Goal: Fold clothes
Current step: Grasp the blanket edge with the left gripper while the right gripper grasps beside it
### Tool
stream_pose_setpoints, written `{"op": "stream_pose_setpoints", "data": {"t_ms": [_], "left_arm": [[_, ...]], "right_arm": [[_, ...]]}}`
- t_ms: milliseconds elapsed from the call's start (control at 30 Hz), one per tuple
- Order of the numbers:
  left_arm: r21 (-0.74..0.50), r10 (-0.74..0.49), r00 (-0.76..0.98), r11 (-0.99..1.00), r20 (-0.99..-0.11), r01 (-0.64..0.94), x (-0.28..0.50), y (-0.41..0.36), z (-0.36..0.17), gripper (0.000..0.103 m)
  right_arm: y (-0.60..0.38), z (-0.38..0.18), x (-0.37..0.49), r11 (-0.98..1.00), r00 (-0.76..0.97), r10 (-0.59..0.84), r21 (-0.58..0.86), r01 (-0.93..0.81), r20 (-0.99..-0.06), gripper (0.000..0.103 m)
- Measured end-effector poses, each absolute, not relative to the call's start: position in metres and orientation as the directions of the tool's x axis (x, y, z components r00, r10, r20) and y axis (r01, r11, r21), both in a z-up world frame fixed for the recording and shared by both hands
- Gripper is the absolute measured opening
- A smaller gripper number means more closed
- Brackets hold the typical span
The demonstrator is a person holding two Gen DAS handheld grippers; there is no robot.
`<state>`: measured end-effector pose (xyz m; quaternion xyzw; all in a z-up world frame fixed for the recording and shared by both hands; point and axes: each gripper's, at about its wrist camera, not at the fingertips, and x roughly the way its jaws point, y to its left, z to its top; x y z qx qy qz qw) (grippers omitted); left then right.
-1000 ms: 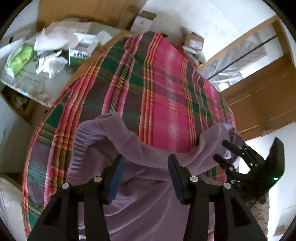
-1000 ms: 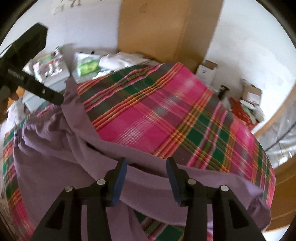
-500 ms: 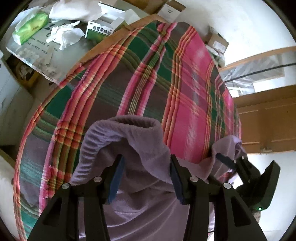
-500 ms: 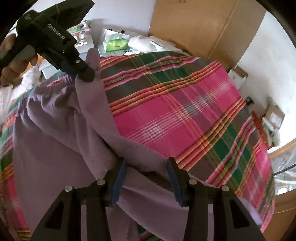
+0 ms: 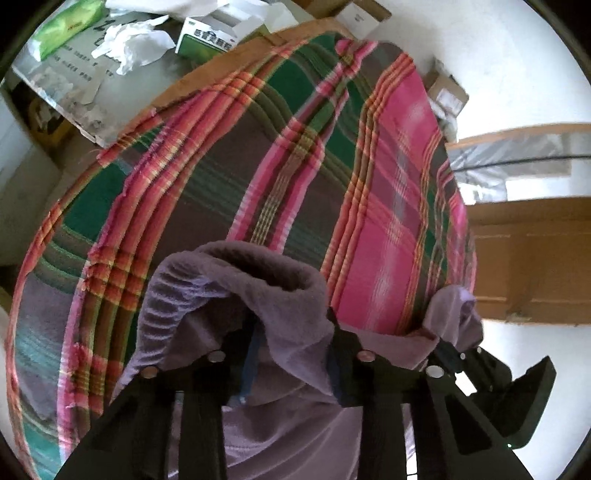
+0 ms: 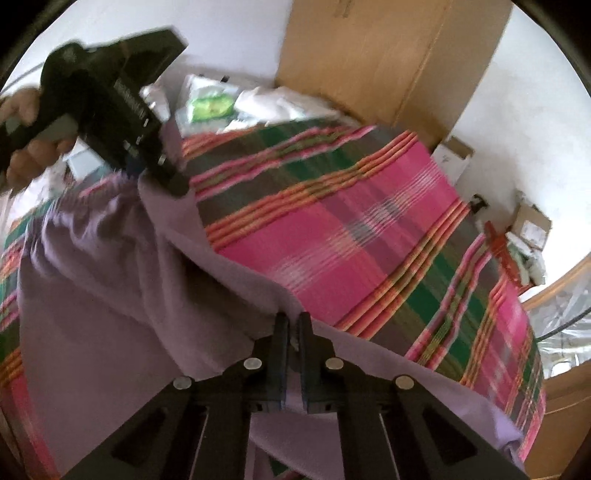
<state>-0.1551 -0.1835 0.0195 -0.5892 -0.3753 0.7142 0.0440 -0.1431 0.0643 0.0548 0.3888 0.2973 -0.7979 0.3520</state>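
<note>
A purple fleece garment lies over the near part of a bed with a pink and green plaid sheet. In the left wrist view a thick rolled fold of it is bunched between the fingers of my left gripper and drapes over their tips, hiding them. My right gripper is shut on a thin edge of the garment, its fingers nearly touching. The cloth stretches between both grippers, lifted off the plaid sheet. A hand holds the left gripper. The right gripper shows at lower right.
Beyond the bed's far left corner a low table holds a green packet, crumpled tissue and a green-white box. Cardboard boxes sit by the far wall. A wooden cabinet stands right of the bed.
The right gripper's fingers have shut on the garment's edge. The left fingers have narrowed on the thick fold. Both grippers have lifted the cloth and moved it forward over the bed.
</note>
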Motion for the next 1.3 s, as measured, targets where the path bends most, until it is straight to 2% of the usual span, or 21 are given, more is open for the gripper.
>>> {"op": "stream_pose_setpoints", "data": {"t_ms": [100,233,500,733,967,1300], "left_arm": [[-0.615,0.508,-0.352,-0.696,-0.786,0.37,-0.155,-0.191,0.025,0.016],[-0.658,0.507,-0.432,-0.66,-0.746,0.362,-0.154,-0.203,0.031,0.01],[-0.693,0.479,-0.52,-0.617,-0.707,0.373,-0.163,-0.222,0.031,0.01],[-0.695,0.454,-0.551,-0.608,-0.7,0.383,-0.174,-0.233,0.026,0.01],[-0.682,0.436,-0.544,-0.6,-0.717,0.417,-0.183,-0.244,0.011,0.01],[-0.685,0.444,-0.536,-0.587,-0.718,0.431,-0.193,-0.249,-0.001,0.01]], "right_arm": [[0.062,0.062,-0.151,-0.617,-0.495,-0.342,-0.207,0.759,-0.798,0.005],[0.052,0.062,-0.163,-0.653,-0.54,-0.334,-0.224,0.724,-0.772,0.005],[0.033,0.061,-0.187,-0.719,-0.626,-0.31,-0.254,0.646,-0.716,0.005],[0.011,0.051,-0.216,-0.721,-0.69,-0.26,-0.339,0.604,-0.675,0.005],[-0.013,0.026,-0.239,-0.694,-0.711,-0.206,-0.412,0.591,-0.673,0.005],[-0.021,0.001,-0.255,-0.702,-0.698,-0.137,-0.429,0.569,-0.703,0.005]]}}
